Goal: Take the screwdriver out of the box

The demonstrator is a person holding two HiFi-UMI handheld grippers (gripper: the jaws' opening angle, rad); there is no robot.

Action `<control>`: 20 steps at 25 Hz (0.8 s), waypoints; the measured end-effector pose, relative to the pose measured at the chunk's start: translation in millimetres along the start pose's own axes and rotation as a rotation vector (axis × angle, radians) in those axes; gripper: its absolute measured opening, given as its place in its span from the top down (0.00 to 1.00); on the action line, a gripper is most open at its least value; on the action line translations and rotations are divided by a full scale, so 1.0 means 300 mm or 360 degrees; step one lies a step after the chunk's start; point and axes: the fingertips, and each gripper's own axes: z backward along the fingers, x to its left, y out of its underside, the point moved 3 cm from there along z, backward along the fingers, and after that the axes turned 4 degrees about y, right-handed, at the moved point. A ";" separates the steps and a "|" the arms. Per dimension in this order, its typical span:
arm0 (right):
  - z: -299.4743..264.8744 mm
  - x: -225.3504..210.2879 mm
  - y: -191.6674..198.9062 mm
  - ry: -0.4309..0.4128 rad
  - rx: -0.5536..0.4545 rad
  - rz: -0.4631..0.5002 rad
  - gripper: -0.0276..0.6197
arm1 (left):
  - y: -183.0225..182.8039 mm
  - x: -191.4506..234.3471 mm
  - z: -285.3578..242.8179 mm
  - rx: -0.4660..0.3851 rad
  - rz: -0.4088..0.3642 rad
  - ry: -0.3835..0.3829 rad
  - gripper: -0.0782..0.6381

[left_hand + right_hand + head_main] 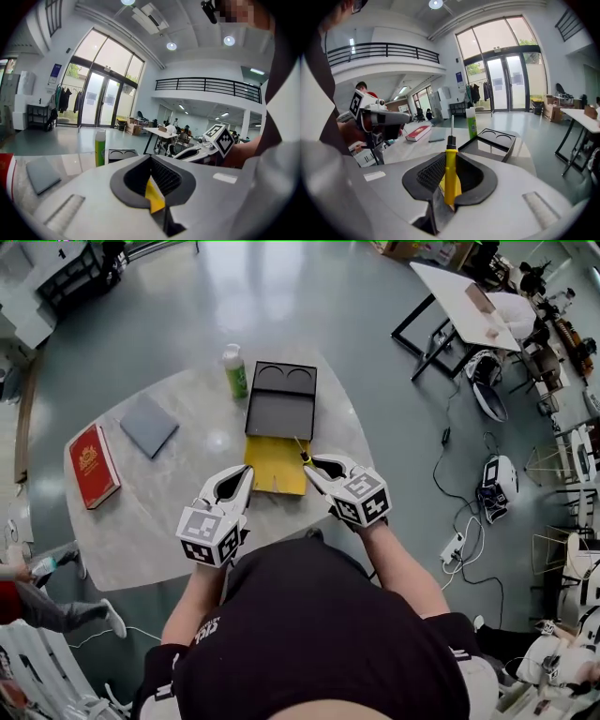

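My right gripper (309, 463) is shut on a yellow-handled screwdriver (301, 448) and holds it above the near end of the box. In the right gripper view the yellow handle (450, 173) is pinched between the pads, with the metal shaft pointing up and away. The box (279, 413) lies open on the table: a black tray with two round recesses, and a yellow panel (277, 465) on its near side. My left gripper (247, 472) hovers at the yellow panel's left edge. Its jaws are together with nothing between them, and yellow shows through the slit (151, 159).
A green bottle (234, 371) stands left of the box. A grey notebook (148, 424) and a red book (92, 465) lie on the left of the round marble table (187, 521). On the floor to the right are cables and a black-framed white table (469, 306).
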 end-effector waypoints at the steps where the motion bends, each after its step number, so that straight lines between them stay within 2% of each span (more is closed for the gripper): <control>1: 0.024 -0.002 -0.012 -0.0016 -0.0044 -0.0025 0.83 | -0.009 -0.016 -0.004 -0.0005 -0.0001 -0.0001 0.89; 7: 0.137 0.006 -0.073 -0.0126 -0.0267 -0.0158 0.83 | -0.063 -0.097 -0.011 -0.0026 -0.0005 0.0031 0.89; 15: 0.277 0.052 -0.198 -0.0235 -0.0527 -0.0190 0.83 | -0.137 -0.147 0.035 -0.0087 -0.0066 0.0026 0.89; 20: 0.371 0.076 -0.290 -0.0266 -0.0673 -0.0139 0.83 | -0.194 -0.178 0.082 -0.0146 -0.0078 0.0023 0.89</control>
